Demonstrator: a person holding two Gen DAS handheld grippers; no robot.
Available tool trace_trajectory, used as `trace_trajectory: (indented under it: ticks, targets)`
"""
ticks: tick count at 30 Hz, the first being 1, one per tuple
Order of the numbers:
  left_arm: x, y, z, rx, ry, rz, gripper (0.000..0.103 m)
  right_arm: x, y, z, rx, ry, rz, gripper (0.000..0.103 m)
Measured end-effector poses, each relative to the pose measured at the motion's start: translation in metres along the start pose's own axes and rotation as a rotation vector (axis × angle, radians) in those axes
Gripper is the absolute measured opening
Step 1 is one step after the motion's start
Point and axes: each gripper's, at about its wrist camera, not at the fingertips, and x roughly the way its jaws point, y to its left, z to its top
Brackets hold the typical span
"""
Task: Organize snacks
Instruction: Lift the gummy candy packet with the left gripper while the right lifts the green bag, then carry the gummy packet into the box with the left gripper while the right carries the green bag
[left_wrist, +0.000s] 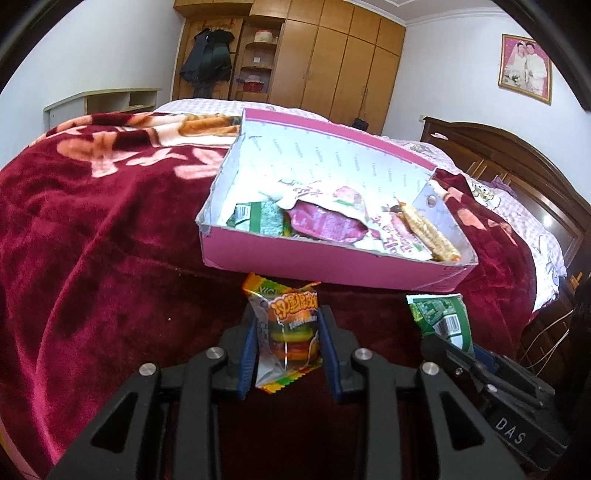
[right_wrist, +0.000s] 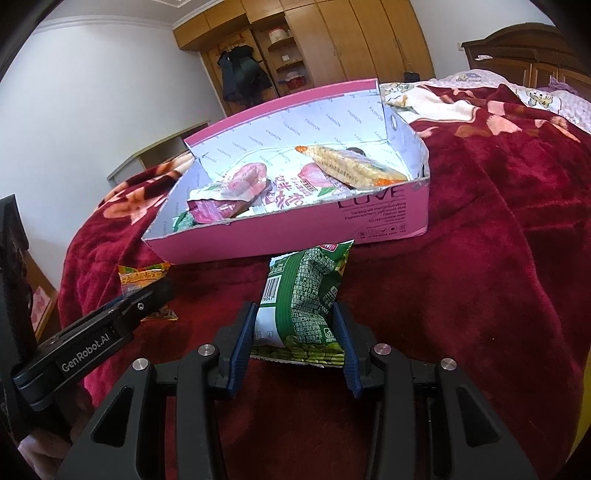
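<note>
Left claw (left_wrist: 288, 332), seen along its own blue pads (left_wrist: 248, 354): clenched on a burger gummy packet (left_wrist: 286, 332), which stands upright between the pads with its orange-and-yellow crimped top edge above the fingertips and its lower seam hanging below them. The packet is clear of the dark red floral blanket (left_wrist: 92, 258) that covers the bed beneath the claw.

Right claw (right_wrist: 293, 332), seen along its own blue pads (right_wrist: 242, 350): clenched on a green pea snack bag (right_wrist: 306, 306), the pads pressing on its two side edges. The bag's barcode and printed back face the camera; its upper end reaches forward past the fingertips, close to the near wall of the box.

Ahead of both claws, resting on the blanket, lies an open pink cardboard box (right_wrist: 295, 236) with a white printed lining. It holds several snacks: a crumpled purple-pink packet (right_wrist: 229, 203), a larger white packet with pink lettering (right_wrist: 295, 192) beneath it, a clear pack of pale ridged biscuits (right_wrist: 354, 166) toward the box's far right corner, and a green packet partly hidden at the near left (left_wrist: 255, 218).

In the right wrist view the left claw appears to the left, beside and slightly ahead, its gummy packet just short of the box's near left corner. Beyond the bed stand a wooden wardrobe (left_wrist: 332, 55) and a dark headboard (left_wrist: 517, 158).
</note>
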Motion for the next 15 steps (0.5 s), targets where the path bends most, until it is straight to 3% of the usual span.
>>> trace_trajectory:
  ticks: [15]
  targets:
    - [-0.017, -0.007, 0.01, 0.014, -0.042, -0.007, 0.032, -0.02, 0.003, 0.01, -0.016, -0.053, 0.025, 0.043]
